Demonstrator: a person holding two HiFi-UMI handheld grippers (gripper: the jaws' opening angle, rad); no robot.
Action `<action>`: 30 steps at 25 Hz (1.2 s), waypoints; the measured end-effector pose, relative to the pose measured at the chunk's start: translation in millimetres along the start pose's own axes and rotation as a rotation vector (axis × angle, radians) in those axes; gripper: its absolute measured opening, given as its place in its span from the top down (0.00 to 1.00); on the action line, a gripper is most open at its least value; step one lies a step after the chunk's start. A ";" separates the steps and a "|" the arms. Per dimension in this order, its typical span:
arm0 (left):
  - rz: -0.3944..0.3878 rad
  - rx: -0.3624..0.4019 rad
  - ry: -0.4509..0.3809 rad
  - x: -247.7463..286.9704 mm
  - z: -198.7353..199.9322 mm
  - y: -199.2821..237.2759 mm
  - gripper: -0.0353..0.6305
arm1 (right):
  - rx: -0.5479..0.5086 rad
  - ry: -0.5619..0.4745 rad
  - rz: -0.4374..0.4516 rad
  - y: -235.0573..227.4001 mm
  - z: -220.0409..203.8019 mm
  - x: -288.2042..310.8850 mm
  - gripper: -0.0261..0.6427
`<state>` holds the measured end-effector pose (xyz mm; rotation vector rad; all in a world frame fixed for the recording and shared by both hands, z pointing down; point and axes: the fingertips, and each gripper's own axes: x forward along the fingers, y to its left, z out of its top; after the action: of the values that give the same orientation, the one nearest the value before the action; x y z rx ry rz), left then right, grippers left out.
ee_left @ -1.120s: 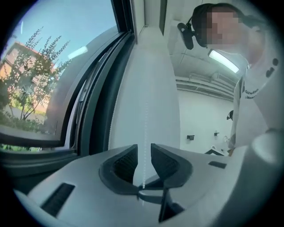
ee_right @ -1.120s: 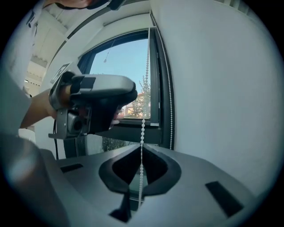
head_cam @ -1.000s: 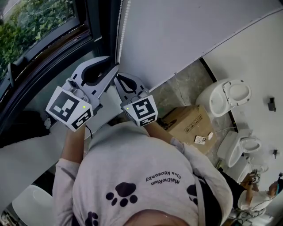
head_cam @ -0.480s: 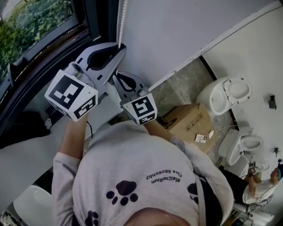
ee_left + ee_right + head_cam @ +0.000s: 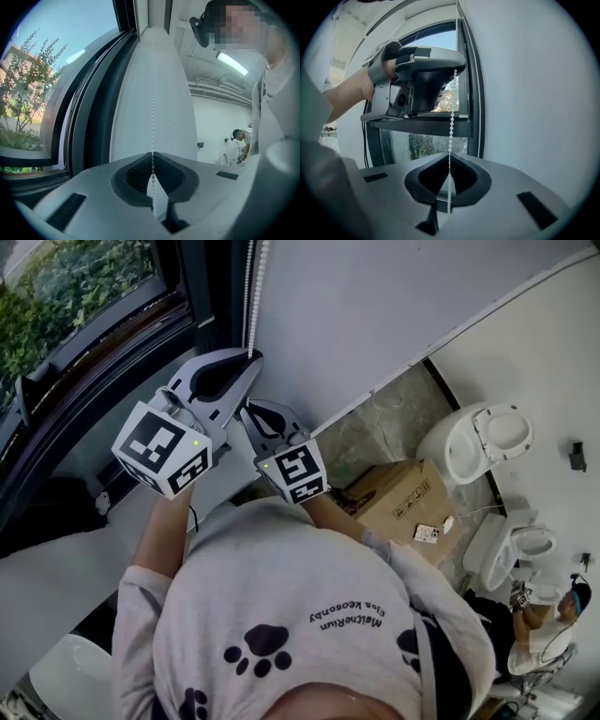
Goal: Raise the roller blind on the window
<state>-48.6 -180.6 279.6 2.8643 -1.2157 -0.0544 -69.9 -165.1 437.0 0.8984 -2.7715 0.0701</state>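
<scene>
White bead chain (image 5: 152, 117) clamped in right gripper (image 5: 450, 158) and left gripper's (image 5: 153, 155) just-closed jaws

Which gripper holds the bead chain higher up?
The left gripper: its jaws have just been closing on the bead chain above the right gripper, which grips it lower.

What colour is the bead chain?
The chain is white, clearest in the right gripper view.

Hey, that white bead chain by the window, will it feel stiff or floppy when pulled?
Probably floppy: the bead chain is a thin string of small beads and hangs loose below the right gripper, which is shut on it. Likely very light for its length. The beads should resist slipping.
</scene>
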 end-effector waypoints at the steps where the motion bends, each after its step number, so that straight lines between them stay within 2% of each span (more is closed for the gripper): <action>1: 0.003 -0.002 0.006 0.2 -5.4 0.1 0.92 | 0.004 0.017 0.003 0.3 -6.0 0.8 0.94; 7: 0.023 -0.025 0.029 -0.1 -32.8 2.2 0.92 | 0.016 0.076 0.000 -0.9 -33.3 6.0 0.94; 19: 0.028 -0.117 0.109 2.0 -96.1 6.0 0.92 | 0.076 0.231 0.008 -4.3 -96.0 10.8 0.94; 30: 0.046 -0.147 0.165 -0.5 -131.7 11.0 0.92 | 0.094 0.316 0.034 -1.4 -127.7 9.9 0.94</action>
<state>-51.0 -186.1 411.6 2.6547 -1.1917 0.0882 -51.4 -157.3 563.5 0.7853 -2.5055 0.3211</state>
